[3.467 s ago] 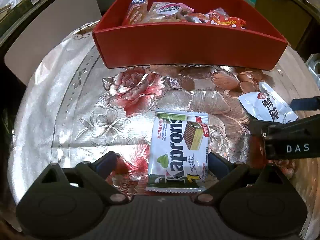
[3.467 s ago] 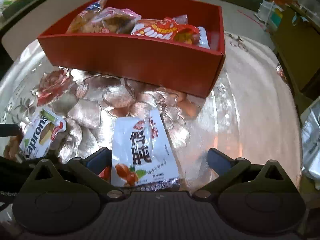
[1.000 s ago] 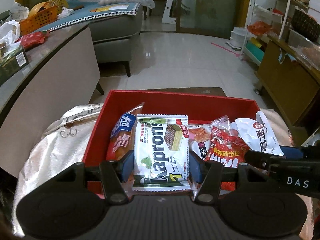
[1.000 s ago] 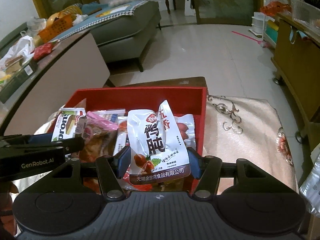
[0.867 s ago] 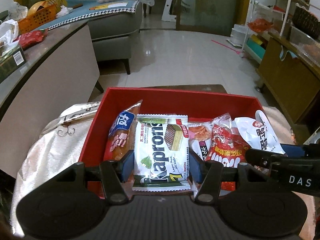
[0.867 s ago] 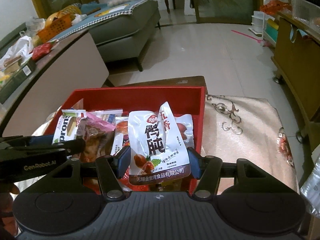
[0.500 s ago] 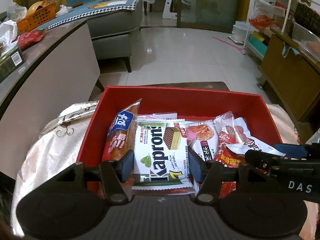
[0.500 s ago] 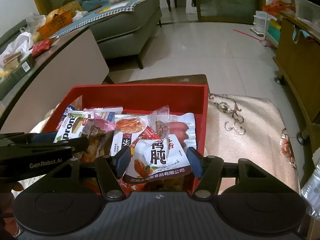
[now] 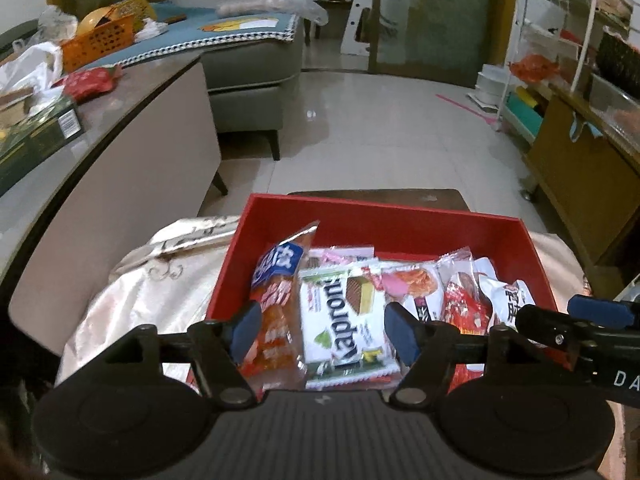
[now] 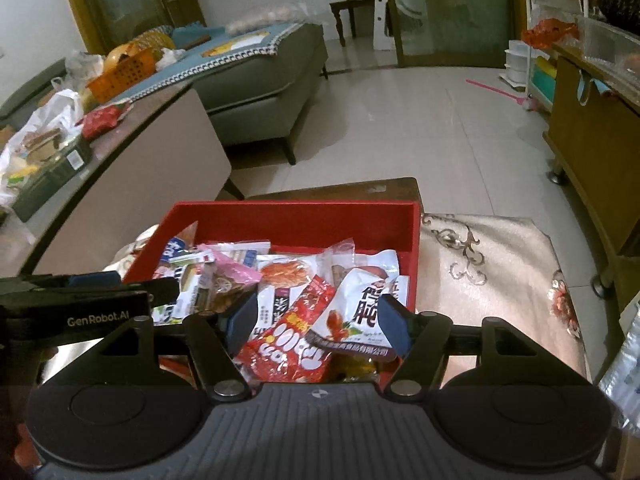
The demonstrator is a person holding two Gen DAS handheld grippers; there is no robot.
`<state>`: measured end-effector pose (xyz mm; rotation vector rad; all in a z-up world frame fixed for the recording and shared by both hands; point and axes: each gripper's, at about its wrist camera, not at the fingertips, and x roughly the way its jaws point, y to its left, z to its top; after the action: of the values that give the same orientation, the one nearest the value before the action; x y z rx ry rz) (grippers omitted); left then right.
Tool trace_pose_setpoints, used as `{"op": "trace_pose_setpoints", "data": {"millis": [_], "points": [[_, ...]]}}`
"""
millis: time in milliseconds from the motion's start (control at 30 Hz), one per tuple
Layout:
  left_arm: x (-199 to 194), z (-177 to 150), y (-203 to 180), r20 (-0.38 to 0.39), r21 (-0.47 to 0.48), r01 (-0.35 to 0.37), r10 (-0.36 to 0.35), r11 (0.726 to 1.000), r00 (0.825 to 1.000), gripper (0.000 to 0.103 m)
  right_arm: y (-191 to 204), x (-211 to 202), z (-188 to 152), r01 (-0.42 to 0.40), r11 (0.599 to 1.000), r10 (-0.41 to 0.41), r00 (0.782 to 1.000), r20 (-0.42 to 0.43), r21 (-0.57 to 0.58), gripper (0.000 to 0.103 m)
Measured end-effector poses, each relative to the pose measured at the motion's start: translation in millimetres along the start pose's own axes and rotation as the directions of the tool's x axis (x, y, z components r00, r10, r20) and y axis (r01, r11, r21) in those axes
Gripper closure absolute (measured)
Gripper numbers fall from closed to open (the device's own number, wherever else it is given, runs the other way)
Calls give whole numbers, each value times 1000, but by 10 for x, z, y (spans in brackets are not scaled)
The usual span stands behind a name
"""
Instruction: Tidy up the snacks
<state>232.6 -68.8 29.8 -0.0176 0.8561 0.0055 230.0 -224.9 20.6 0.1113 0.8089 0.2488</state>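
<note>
A red box [image 9: 384, 216] [image 10: 296, 216] full of snack packets stands on the flowered tablecloth. My left gripper [image 9: 324, 330] hovers open above its near left part; the white and green Kaprons wafer pack [image 9: 346, 320] lies loose in the box between the fingers. My right gripper [image 10: 318, 320] is open above the box's right part; the white Chinese-lettered pouch [image 10: 364, 300] lies on the pile, beside a red packet [image 10: 296, 344]. An orange and blue packet [image 9: 276, 296] leans at the box's left wall.
The shiny tablecloth [image 10: 492, 280] stretches right of the box. A beige counter [image 9: 120, 152] with clutter runs along the left. A grey sofa [image 10: 260, 80] and tiled floor lie beyond. A wooden cabinet [image 10: 592, 136] stands at right.
Both grippers opened over the box. The wafer pack dropped from the left gripper and the white pouch from the right; both now lie among the snacks.
</note>
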Motion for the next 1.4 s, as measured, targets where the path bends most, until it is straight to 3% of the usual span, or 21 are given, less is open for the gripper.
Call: {"op": "trace_pose_setpoints", "data": {"millis": [600,1400], "points": [[-571,-487,36,17,7,7,-7,1000,1000,37,214,-361,-400,19,1000,-19,999,-29,17,23],[-1273,-1218,5,45,47,14,-17,999,999,24,440,-1066,-1037,-6,1000,6,1000,-30,7,19]]}}
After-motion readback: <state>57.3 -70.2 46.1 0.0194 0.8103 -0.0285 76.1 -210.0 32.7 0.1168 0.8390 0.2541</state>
